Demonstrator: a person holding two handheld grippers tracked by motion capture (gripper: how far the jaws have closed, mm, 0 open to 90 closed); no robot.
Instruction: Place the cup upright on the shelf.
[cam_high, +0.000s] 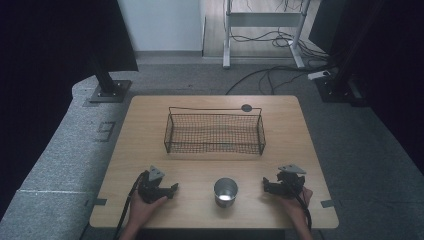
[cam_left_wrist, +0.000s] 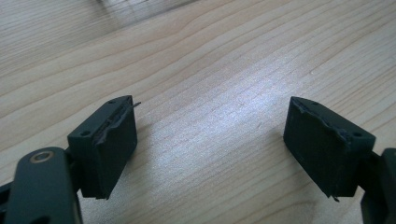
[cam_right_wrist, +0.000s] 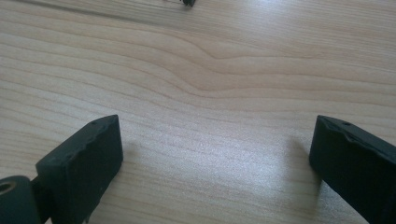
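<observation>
A shiny metal cup (cam_high: 225, 191) stands upright near the table's front edge, midway between the two hands. To its left my left gripper (cam_high: 170, 190) rests low over the wood, held by a hand; in the left gripper view its black jaws stand wide apart with bare wood between them, so the gripper (cam_left_wrist: 210, 140) is open. To the cup's right my right gripper (cam_high: 267, 186) sits the same way; in the right gripper view its jaws stand wide apart over bare wood, and the gripper (cam_right_wrist: 215, 158) is open too. A black wire-mesh basket (cam_high: 214, 147) lies behind the cup, across the table's middle.
The light wooden table (cam_high: 150, 135) has a round black grommet (cam_high: 246, 107) at its far edge. Beyond it lie grey carpet, cables and a desk frame (cam_high: 262, 35). Black stands (cam_high: 107, 85) flank the table at the far left and right.
</observation>
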